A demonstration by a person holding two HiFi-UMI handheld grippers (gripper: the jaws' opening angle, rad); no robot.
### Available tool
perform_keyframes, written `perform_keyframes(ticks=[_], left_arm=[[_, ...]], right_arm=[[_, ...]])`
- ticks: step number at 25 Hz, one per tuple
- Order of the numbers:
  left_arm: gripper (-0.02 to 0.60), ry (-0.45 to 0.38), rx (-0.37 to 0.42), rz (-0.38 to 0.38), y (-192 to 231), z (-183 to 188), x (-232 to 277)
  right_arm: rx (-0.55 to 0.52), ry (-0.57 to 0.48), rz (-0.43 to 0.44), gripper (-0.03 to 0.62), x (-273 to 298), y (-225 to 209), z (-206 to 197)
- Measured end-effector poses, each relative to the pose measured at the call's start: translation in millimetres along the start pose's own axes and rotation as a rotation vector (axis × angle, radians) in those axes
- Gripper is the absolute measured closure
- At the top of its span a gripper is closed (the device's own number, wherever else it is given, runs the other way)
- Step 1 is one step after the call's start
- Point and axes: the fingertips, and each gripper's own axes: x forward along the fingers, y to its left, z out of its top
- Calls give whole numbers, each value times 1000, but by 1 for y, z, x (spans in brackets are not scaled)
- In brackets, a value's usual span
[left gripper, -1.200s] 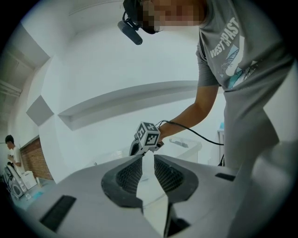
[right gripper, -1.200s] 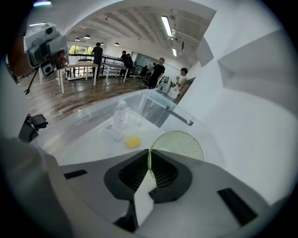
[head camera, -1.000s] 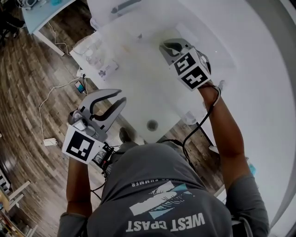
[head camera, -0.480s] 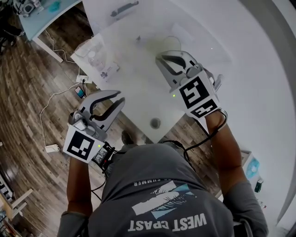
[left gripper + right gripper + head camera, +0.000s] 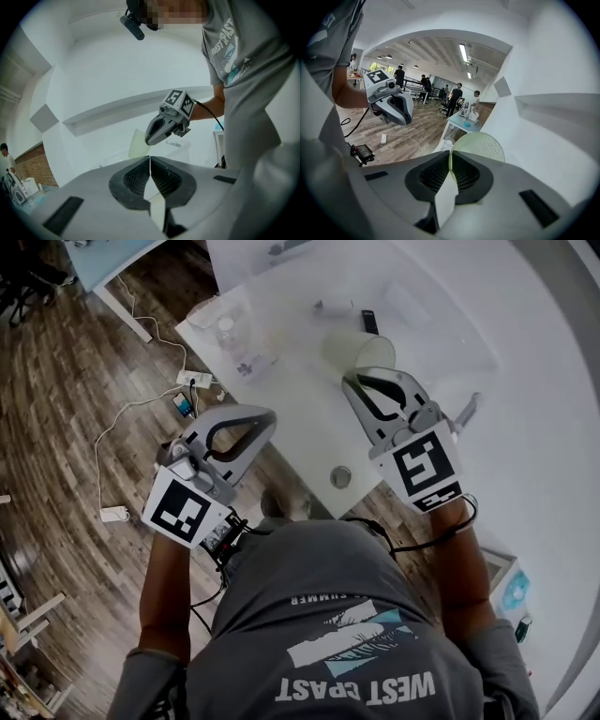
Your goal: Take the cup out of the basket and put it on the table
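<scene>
A pale green translucent cup (image 5: pixel 359 352) hangs over the white table (image 5: pixel 300 432), pinched by its rim in my right gripper (image 5: pixel 362 382). In the right gripper view the cup's (image 5: pixel 482 146) thin wall runs between the two pads of the right gripper (image 5: pixel 450 161). My left gripper (image 5: pixel 264 418) hovers over the table's near left edge, shut and empty. In the left gripper view the left gripper's (image 5: pixel 150 161) jaws meet, and beyond them are the right gripper (image 5: pixel 149 139) and the cup (image 5: pixel 136 144). A clear basket (image 5: pixel 228 330) stands at the table's far left corner.
A small round fitting (image 5: pixel 341 477) sits near the table's front edge and a small dark object (image 5: pixel 368 322) lies beyond the cup. On the wood floor to the left are cables and a power strip (image 5: pixel 114 514). People stand far off in the room (image 5: pixel 454 98).
My right gripper has drawn back toward the table's near edge, bringing the green cup into plain sight. The left gripper has stayed shut and shifted slightly.
</scene>
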Motion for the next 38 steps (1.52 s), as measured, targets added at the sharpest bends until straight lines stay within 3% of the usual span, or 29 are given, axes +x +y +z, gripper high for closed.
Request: perform_keyframes(ticks=[20, 38], left_arm=[[571, 50, -21, 44, 5, -27, -54], [571, 87, -63, 55, -4, -48, -58]], right_arm=[[64, 133, 180, 563, 60, 110, -52], [117, 389, 328, 563, 130, 166, -180]])
